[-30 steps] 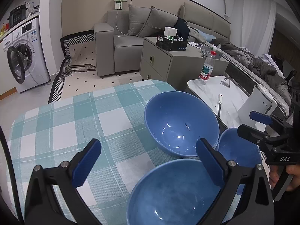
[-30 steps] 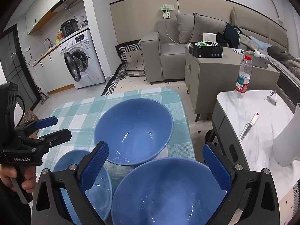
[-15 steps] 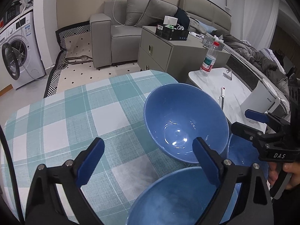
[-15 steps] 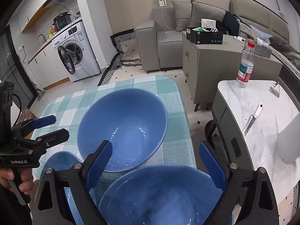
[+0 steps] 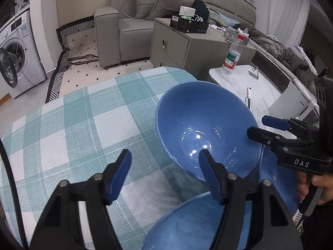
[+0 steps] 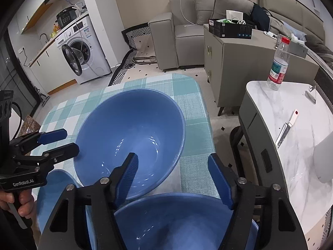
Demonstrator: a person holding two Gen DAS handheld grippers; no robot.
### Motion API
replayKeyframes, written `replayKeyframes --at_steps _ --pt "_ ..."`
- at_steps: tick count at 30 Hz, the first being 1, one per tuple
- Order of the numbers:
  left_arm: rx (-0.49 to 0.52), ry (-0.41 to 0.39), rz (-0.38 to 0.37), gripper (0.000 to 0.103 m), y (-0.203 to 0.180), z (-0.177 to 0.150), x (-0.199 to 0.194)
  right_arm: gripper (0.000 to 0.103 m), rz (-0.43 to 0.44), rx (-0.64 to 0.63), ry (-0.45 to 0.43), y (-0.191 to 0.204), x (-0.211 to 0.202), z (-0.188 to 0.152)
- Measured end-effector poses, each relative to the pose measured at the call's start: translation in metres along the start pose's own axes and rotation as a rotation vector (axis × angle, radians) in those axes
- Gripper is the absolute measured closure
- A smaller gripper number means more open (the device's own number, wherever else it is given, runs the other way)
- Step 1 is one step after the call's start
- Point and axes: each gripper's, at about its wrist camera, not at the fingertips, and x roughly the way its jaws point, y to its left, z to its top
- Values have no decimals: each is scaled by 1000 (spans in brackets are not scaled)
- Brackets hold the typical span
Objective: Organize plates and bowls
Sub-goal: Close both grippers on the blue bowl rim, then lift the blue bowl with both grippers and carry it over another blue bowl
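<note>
A large blue bowl (image 5: 204, 129) (image 6: 133, 129) stands on the teal checked tablecloth (image 5: 83, 125) (image 6: 187, 95). My left gripper (image 5: 164, 160) (image 6: 70, 139) straddles its left rim, one finger inside and one over the cloth. Its jaws are closing and the pads stand clear of the rim. My right gripper (image 6: 172, 162) (image 5: 257, 127) straddles the right rim the same way, jaws closing, pads not touching. Two more blue bowls sit nearer me: one under the left gripper (image 5: 197, 225) (image 6: 52, 189), one under the right gripper (image 6: 177, 223) (image 5: 276, 183).
A marble side table (image 6: 301, 145) to the right holds a water bottle (image 6: 278, 66), a knife (image 6: 286, 129) and a white appliance (image 5: 291, 102). Beyond the table edge are a grey cabinet (image 5: 187, 50), a sofa (image 5: 129, 27) and a washing machine (image 6: 83, 48). A hand (image 5: 316, 187) holds each gripper.
Both grippers have come forward and down to the large bowl, and their jaws have narrowed from wide apart to about half. The bowls have not moved.
</note>
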Motion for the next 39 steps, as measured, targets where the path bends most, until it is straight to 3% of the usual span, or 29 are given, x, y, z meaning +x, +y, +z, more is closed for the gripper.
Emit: replayKeyframes --at_steps 6,15,20,39 --pt "3 29 -17 62 -1 -2 9 48 6 -7 22 2 7 0" --pt "21 30 -48 80 -8 -2 11 70 1 -19 41 3 12 -1" --pt "28 25 -47 81 -8 -1 12 78 -15 -37 32 6 14 -1" --pt "30 -1 -29 81 -8 2 7 79 -22 -48 -22 9 3 1"
